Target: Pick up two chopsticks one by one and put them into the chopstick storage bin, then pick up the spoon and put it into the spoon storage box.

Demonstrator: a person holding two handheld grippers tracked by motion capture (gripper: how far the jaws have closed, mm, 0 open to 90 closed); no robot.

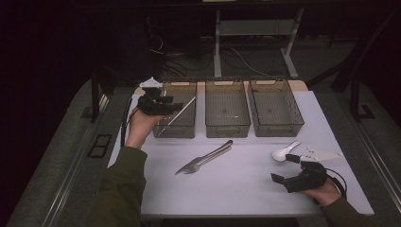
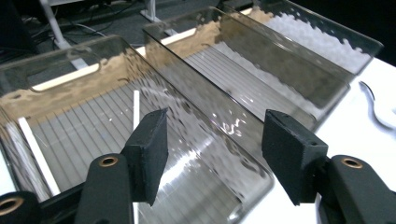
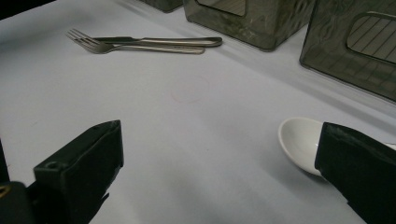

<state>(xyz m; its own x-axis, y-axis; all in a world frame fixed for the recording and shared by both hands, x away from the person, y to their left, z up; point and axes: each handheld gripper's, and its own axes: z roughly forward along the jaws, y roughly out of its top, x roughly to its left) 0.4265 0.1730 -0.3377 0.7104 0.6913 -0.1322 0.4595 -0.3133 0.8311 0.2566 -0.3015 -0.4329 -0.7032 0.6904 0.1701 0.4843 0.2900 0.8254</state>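
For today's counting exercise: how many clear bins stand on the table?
3, side by side along the table's far edge: the left bin by the left gripper, the middle bin, and the right bin. None seems hidden.

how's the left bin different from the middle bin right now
The left bin has long thin white sticks lying in it, one leaning up over its rim; the middle bin looks empty. The left gripper, jaws open with nothing between them, hangs over the left bin, while nothing hangs over the middle bin. Both are smoky, see-through, ribbed-floor bins of like shape, side by side on the table.
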